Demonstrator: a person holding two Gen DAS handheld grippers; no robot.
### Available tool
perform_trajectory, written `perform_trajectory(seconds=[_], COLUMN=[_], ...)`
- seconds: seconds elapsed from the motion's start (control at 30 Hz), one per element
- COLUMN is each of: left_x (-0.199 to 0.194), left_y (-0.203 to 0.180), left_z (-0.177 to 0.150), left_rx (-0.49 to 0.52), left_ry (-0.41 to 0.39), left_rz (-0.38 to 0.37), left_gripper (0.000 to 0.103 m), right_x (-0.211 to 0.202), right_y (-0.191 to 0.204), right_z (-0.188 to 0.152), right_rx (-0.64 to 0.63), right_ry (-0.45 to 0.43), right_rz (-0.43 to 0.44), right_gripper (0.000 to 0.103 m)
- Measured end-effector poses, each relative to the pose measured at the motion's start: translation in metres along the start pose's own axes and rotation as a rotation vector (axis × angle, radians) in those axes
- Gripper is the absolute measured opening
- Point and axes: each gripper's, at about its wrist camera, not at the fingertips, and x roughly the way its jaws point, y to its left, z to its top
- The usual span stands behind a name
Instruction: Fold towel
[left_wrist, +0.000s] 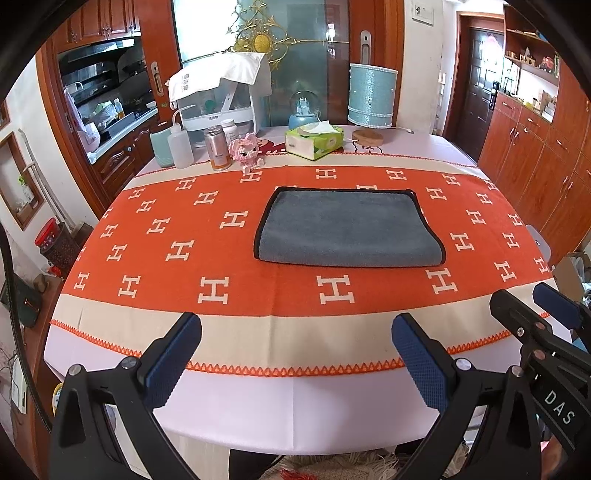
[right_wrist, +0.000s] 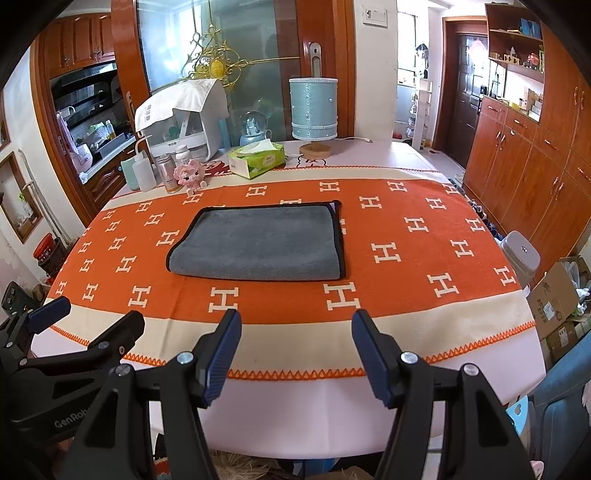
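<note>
A grey towel (left_wrist: 349, 227) with a black border lies folded flat in the middle of the orange patterned tablecloth (left_wrist: 184, 229). It also shows in the right wrist view (right_wrist: 258, 242). My left gripper (left_wrist: 295, 332) is open and empty, held above the table's near edge, well short of the towel. My right gripper (right_wrist: 295, 328) is open and empty, also above the near edge. The right gripper also shows at the right of the left wrist view (left_wrist: 532, 299), and the left gripper at the left of the right wrist view (right_wrist: 92, 314).
At the table's far side stand bottles (left_wrist: 181, 144), a pink toy (left_wrist: 243, 147), a green tissue box (left_wrist: 314, 140), a teal lamp (left_wrist: 371, 96) and a white appliance (left_wrist: 221, 96). Wooden cabinets (right_wrist: 524, 158) line the right wall. A grey stool (right_wrist: 521, 254) and cardboard boxes (right_wrist: 554, 299) stand at the right.
</note>
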Motion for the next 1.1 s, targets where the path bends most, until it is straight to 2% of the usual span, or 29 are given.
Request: perform_trajectory(seconds=[1.1], left_x=[0.0014], left_y=[0.0006], left_z=[0.0014], left_rx=[0.002], left_ry=[0.000], left_rz=[-0.002], left_gripper=[0.102], right_x=[0.0048], right_y=[-0.0009], right_z=[-0.0002], right_rx=[0.005], right_ry=[0.012], right_rz=[0.005], right_gripper=[0.062])
